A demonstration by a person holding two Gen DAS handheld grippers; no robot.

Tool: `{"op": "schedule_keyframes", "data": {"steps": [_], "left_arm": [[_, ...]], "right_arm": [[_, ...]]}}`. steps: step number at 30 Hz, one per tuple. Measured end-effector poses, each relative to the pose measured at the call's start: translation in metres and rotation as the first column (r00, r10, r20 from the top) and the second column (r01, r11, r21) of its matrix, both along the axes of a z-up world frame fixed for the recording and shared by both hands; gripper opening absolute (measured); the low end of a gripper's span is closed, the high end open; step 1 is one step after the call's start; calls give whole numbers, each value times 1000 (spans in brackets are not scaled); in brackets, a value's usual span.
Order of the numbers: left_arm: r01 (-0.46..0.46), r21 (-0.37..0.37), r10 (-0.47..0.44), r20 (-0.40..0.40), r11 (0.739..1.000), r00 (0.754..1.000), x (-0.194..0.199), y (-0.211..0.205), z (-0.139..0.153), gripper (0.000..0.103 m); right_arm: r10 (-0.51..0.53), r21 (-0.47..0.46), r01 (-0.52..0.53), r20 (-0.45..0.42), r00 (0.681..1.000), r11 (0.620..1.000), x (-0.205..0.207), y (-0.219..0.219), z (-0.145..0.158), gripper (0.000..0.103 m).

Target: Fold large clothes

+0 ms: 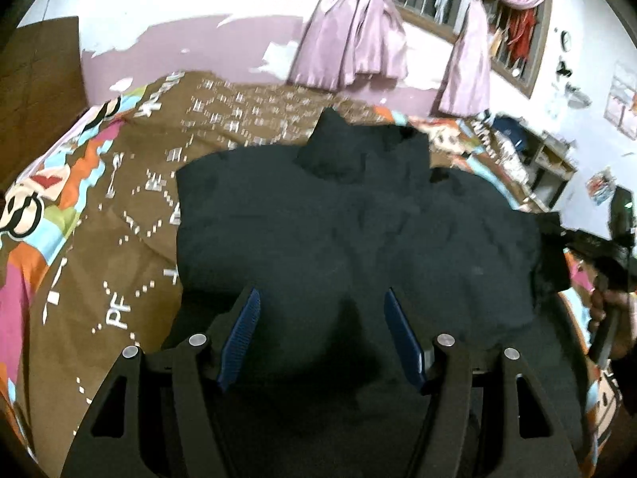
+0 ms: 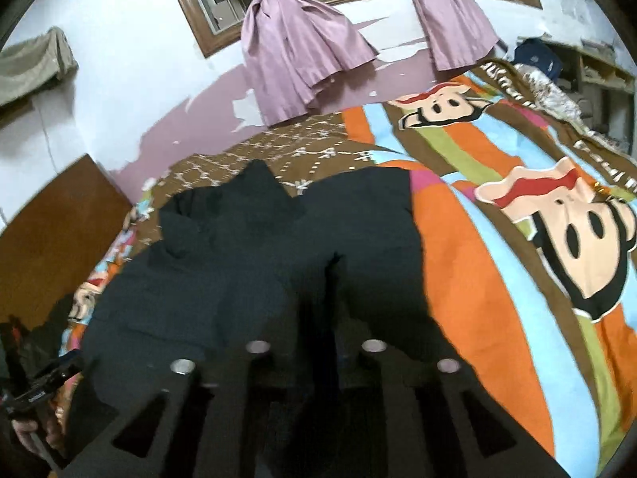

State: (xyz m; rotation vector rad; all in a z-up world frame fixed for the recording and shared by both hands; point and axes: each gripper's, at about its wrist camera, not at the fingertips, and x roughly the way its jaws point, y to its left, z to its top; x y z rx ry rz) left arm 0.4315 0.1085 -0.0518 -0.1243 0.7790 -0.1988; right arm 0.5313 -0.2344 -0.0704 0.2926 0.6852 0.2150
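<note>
Garment status: large dark navy/black cloth garment [image 1: 358, 231] lies spread on the brown-centred cartoon-print bedsheet [image 1: 131, 215], roughly mid-bed, its far end pointing at the lilac satin curtains [image 1: 358, 36]. Looks partly folded: bulk sits in a compact slab w/ straight left edge, two flaps sticking out at far end, maybe sleeves or collar, can't tell which. Surface wrinkled. My read: at least one more fold + flatten left, not final.

Left gripper [image 1: 322, 334]: blue pads apart, nothing clamped, hovering over near edge of garment.
Right gripper [image 2: 314, 318]: fingers are dark on dark cloth, gap looks narrow, can't tell if anything is pinched.

Writing: sheet has white dotted lettering left of garment, "PF" legible, rest unreadable. Monkey cartoon heads [image 2: 577, 235] on striped border right of garment; no brand name readable.
</note>
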Motion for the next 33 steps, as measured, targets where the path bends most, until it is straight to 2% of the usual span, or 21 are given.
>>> {"op": "schedule_keyframes", "data": {"steps": [1, 2, 4, 6, 7, 10, 12, 16, 23, 29, 33], "left_arm": [[-4, 15, 4, -20, 1000, 1000, 2, -1, -7, 59], [-7, 29, 8, -35, 1000, 999, 4, -3, -11, 59], [0, 46, 1, -35, 999, 999, 5, -5, -15, 59], [26, 58, -25, -18, 998, 1000, 6, -10, -13, 59], [38, 58, -38, -11, 998, 999, 8, -12, -11, 59], [83, 54, -83, 5, 995, 996, 19, -19, -5, 59], [110, 70, -109, -18, 991, 994, 31, -26, -5, 59], [169, 122, -162, -66, 978, 985, 52, -42, -6, 59], [258, 191, -233, -145, 947, 962, 66, -57, -35, 59], [276, 224, -248, -147, 935, 958, 58, -59, -54, 59], [287, 253, -258, -142, 924, 956, 54, -62, -61, 59]], "right_arm": [[-13, -18, 13, 1, 1000, 1000, 0, 0, 0, 41], [-29, -32, 29, 6, 1000, 999, -1, -1, 0, 53], [-54, -67, 56, 40, 998, 996, -6, -1, 5, 59], [-49, -114, 57, 73, 996, 992, -8, 5, 9, 69], [-31, -132, 42, 85, 996, 990, -9, 11, 11, 71], [83, -111, -76, 65, 994, 991, -2, 30, 9, 73], [177, -95, -174, 25, 984, 980, 7, 47, 1, 73], [262, -112, -262, -14, 965, 958, 17, 68, -13, 73], [328, -186, -343, -104, 939, 921, 21, 91, -40, 76], [351, -257, -378, -145, 925, 889, 19, 102, -56, 83], [369, -272, -400, -158, 916, 875, 17, 104, -63, 84]]}}
